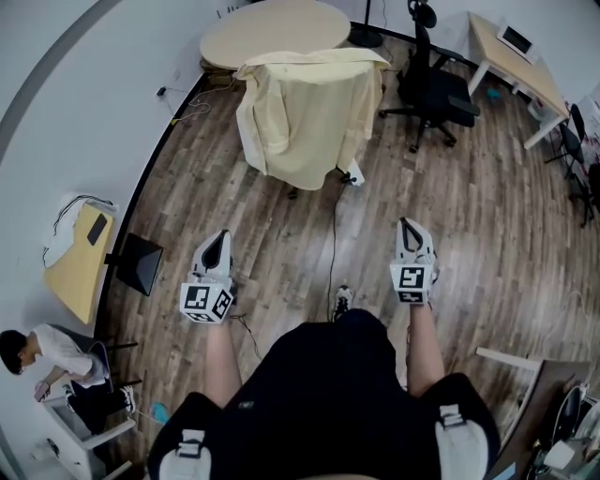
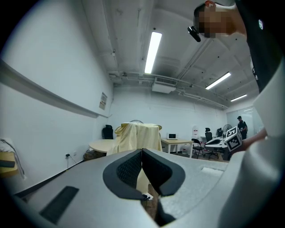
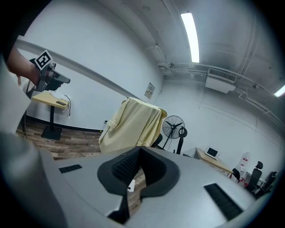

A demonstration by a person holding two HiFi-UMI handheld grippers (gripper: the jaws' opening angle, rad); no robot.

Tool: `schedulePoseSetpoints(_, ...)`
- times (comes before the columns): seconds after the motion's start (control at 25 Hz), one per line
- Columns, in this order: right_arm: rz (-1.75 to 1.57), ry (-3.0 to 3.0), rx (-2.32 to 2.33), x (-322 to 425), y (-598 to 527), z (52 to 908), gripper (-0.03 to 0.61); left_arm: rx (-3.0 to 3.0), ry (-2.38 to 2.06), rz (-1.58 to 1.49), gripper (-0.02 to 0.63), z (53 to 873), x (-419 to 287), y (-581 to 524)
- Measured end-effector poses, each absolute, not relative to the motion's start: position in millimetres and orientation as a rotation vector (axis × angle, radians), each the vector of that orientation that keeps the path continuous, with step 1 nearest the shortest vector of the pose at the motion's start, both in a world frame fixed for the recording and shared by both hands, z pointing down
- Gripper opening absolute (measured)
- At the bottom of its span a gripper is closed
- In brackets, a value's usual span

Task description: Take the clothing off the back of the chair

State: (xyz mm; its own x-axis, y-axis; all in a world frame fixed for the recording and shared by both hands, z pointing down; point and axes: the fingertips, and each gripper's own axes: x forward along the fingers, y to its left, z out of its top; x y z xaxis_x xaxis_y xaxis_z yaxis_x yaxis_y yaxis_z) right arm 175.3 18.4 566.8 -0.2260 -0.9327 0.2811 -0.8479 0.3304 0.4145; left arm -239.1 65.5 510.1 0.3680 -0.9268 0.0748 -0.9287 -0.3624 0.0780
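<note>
Bottom of head view: wearer's black top and both forearms reach up-frame. Left gripper (image 1: 217,236) at centre-left and right gripper (image 1: 405,225) at centre-right are level with each other and well apart, both over bare wood floor (image 1: 487,234).

Left gripper view: jaws pressed together, pads meeting, nothing between them. Right gripper view: same, jaws closed, empty. Neither touches any cloth.

A thin black cable (image 1: 333,239) runs up the floor between the two grippers toward the chair.

Left edge of head view: small yellow side table (image 1: 80,262) with a dark flat item on it. A seated person (image 1: 47,352) is in the lower left corner.

Upper centre of head view: pale yellow garment (image 1: 305,108) is draped over the chair back, hanging down front and sides, well ahead of both grippers. The chair (image 3: 156,141) is mostly covered; a dark part peeks out right of the cloth in the right gripper view. In both gripper views the garment sits just above the closed jaw tips, mid-frame.

Behind it, top centre: round beige table (image 1: 272,28). Right of the garment: black office chair (image 1: 436,89). Upper right corner: light desk (image 1: 511,61) with a laptop. Right gripper view shows a standing fan (image 3: 173,127) beyond the garment.
</note>
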Motion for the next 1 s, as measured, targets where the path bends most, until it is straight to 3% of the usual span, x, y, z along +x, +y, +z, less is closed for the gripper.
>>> schedulePoseSetpoints(1.0, -0.171, -2.274, 1.466, 215.2, -80.1, 576.1, -0.006, 2.401, -1.862, 0.096, 0.002, 508.5, -191.8, 23.9)
